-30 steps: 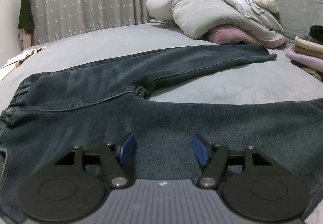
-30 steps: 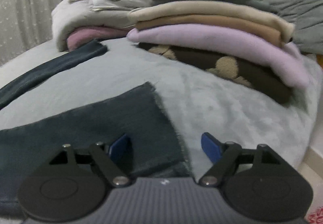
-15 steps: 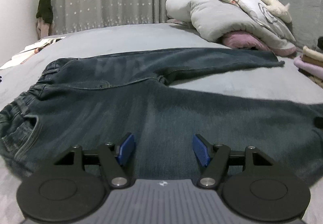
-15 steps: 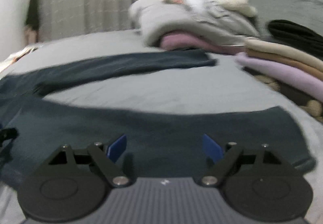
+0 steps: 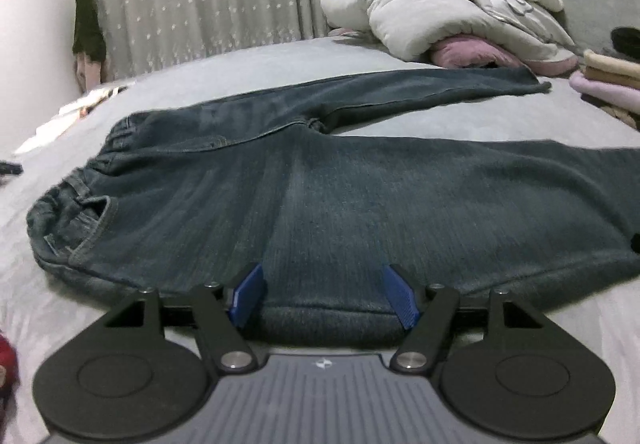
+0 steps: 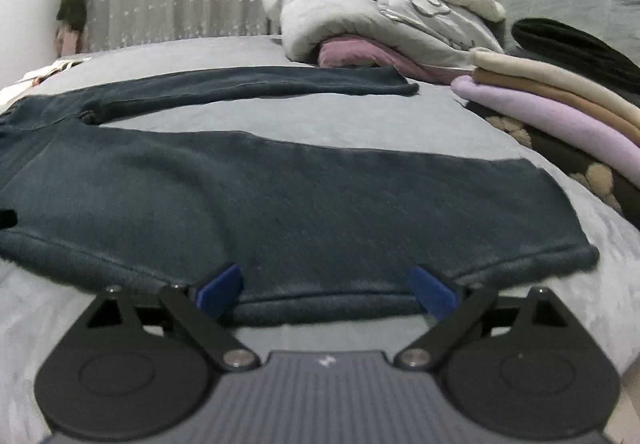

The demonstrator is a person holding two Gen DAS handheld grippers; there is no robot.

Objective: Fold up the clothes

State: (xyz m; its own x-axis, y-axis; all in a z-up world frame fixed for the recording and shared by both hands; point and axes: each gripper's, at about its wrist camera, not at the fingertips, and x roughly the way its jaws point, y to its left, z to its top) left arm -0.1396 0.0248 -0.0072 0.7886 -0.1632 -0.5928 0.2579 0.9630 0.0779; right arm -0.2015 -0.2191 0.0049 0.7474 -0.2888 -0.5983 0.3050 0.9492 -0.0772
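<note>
Both grippers have slid back to the near edge of the jeans [image 5: 320,180] spread on the grey bed [image 5: 248,76]. Left wrist view: the left gripper [image 5: 322,296] stands parted, unclenched, with the near hem bulging between its pads; waistband far left, bare bed beyond. Right wrist view: the right gripper [image 6: 326,286] is opening over the leg's near edge, gripping nothing; folded clothes stack [image 6: 560,104] right, open bedding between the legs.
</note>
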